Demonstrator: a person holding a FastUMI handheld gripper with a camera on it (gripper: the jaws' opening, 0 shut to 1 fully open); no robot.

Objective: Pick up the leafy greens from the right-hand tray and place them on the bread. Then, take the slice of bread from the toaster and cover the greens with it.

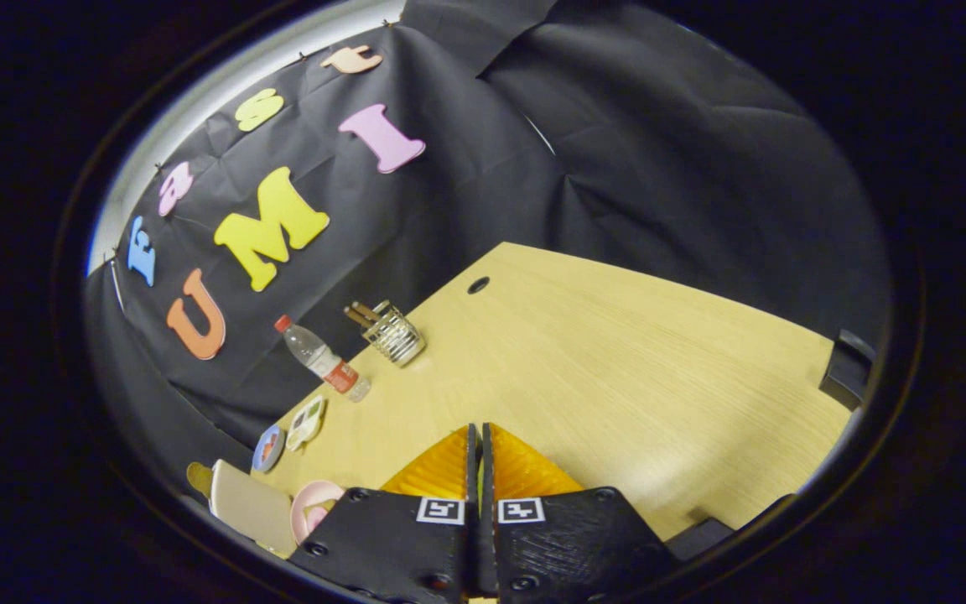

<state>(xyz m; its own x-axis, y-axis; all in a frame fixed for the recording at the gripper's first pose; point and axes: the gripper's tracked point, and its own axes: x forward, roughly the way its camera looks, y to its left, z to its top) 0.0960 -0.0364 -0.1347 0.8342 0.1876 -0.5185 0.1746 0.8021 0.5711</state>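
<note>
**A:** Nearest us is the gripper (480, 445), its fingers pressed flat together. There's a thin sliver of green in the seam between them. Is that a leaf?

**B:** Could be a bit of the leafy greens, but it's too thin to call. I'd only say the fingers are together, and I can't tell whether they're clamped on anything.

**A:** Where's everything else?

**B:** Off to the left of the fingers, tilted by the camera angle. The toaster (250, 507) sits near the table's (617, 352) edge with a pink plate (315, 506) just beside it. Beyond those are a small blue dish (267, 448) and a white tray (306, 422), then a water bottle (321, 358) and a wire cup (395, 334) holding sticks. I can't make out the bread on any plate from here.

**A:** So what could go wrong?

**B:** The gripper points at bare table, well apart from the plates. If there is a leaf in that seam, the grip looks slim; a quick swing toward the plate could shake it loose onto the table. And coming in low from this side, the fingers might clip the toaster or nudge the pink plate.
</note>
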